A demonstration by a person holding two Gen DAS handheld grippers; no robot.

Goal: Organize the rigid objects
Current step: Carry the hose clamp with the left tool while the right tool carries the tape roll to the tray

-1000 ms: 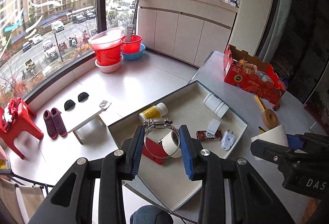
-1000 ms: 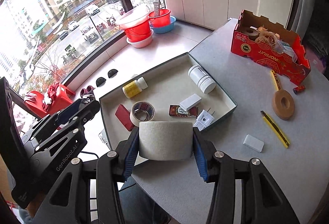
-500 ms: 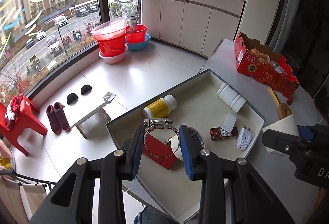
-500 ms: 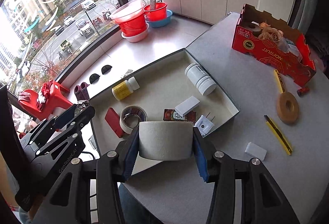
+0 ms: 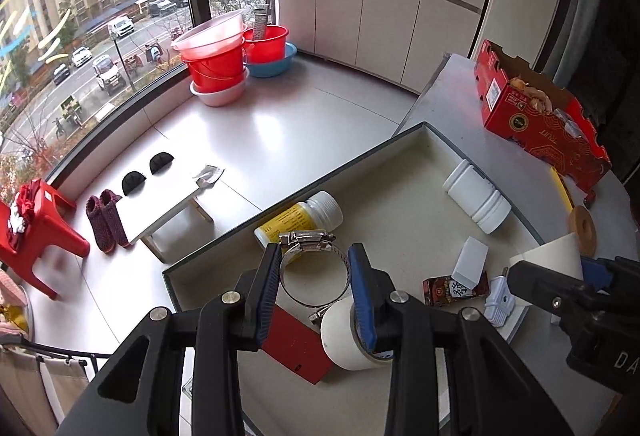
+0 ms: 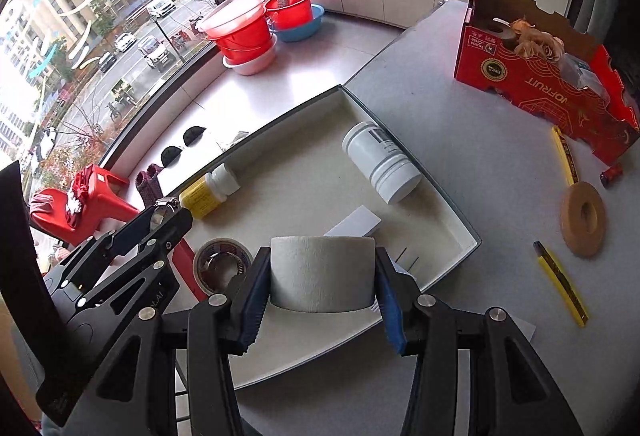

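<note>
My left gripper (image 5: 313, 268) is shut on a metal hose clamp (image 5: 316, 238) and holds it above the near left part of the cream tray (image 5: 404, 136). My right gripper (image 6: 322, 276) is shut on a white tape roll (image 6: 322, 270) above the tray's near edge (image 6: 460, 232). In the tray lie a yellow pill bottle (image 5: 298, 220), a white jar (image 5: 478, 202), a red card (image 5: 296, 344), a tape roll (image 5: 348, 336), a white block (image 5: 470, 260), a dark packet (image 5: 444, 286) and a white plug (image 5: 498, 300).
On the grey table (image 6: 480, 164) to the right lie a red fruit box (image 6: 540, 76), a tan tape ring (image 6: 582, 218), two yellow cutters (image 6: 562, 288) and a small red battery (image 6: 612, 174). Beyond the tray's left edge the table drops to the floor with red buckets (image 5: 216, 60).
Both grippers have moved forward over the tray with their loads. The hose clamp now hangs nearer the yellow bottle; the white roll is over the tray's near edge.
</note>
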